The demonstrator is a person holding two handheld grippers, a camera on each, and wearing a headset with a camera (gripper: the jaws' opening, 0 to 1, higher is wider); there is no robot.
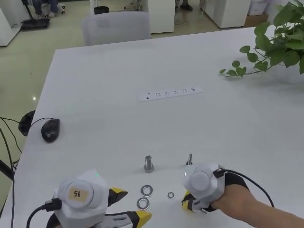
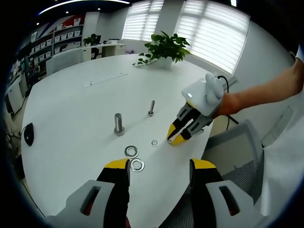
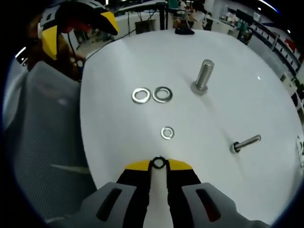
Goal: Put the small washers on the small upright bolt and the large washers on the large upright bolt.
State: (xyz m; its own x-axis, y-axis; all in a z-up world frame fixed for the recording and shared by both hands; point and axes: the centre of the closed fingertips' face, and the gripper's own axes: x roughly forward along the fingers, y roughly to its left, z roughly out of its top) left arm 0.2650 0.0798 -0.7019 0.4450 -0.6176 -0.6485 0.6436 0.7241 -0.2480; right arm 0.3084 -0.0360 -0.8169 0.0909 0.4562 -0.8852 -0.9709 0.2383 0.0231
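My right gripper (image 3: 158,167) is shut on a small washer (image 3: 158,163), held low over the white table near its front edge. Another small washer (image 3: 167,133) lies flat just ahead of it. Two large washers (image 1: 147,190) (image 1: 143,204) lie side by side, and my left gripper (image 1: 130,205) stands open right beside them with nothing between its jaws. The large bolt (image 1: 148,164) and the small bolt (image 1: 189,160) stand upright and bare beyond the washers. In the left gripper view the right gripper (image 2: 172,139) hovers by the loose small washer (image 2: 155,142).
A power strip (image 1: 170,93) lies mid-table. A black mouse (image 1: 50,129) sits near the left edge. A potted plant (image 1: 275,42) stands at the far right, and a grey chair (image 1: 116,26) is behind the table. The table's front edge is close under both grippers.
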